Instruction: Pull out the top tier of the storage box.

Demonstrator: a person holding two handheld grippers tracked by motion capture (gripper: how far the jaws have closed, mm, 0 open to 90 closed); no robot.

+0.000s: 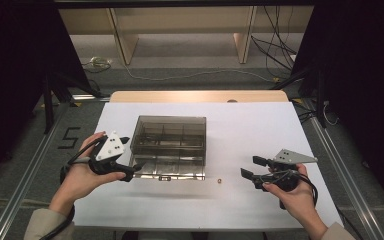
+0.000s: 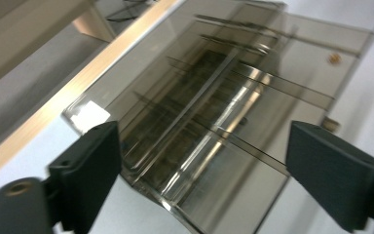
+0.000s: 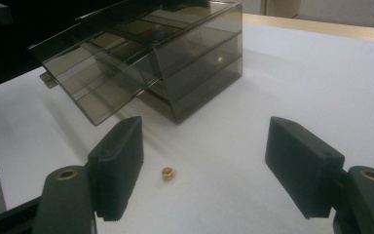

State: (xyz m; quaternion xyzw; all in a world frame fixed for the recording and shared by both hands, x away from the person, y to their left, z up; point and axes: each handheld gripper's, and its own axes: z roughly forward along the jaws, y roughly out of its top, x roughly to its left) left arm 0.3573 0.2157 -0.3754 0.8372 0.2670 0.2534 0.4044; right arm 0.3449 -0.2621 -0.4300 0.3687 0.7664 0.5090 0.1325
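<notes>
So the biggest thing here is the table, covered with a white sheet, with a strip of bare wood showing along its far edge. Sitting a bit left of centre on it is a smoky transparent plastic organizer box with divided compartments inside. Its lid or a drawer panel is swung out toward the person's side, and in the right gripper view you can see that panel sticking out at a slant from the box.

The left gripper is held right at the box's near left corner, jaws spread wide apart, nothing between them. In the left gripper view the box sits between and just beyond the jaws, a bit blurred, so I can't tell if a jaw is actually touching it.

The right gripper is over on the right side of the table, well apart from the box, jaws also released and holding nothing.

Smallest bit: a tiny brass-coloured nut or ring thing lying on the white sheet, just off the box's near right corner, between the box and the right gripper. In the right gripper view it lies ahead of the jaws, closer to the left one.
</notes>
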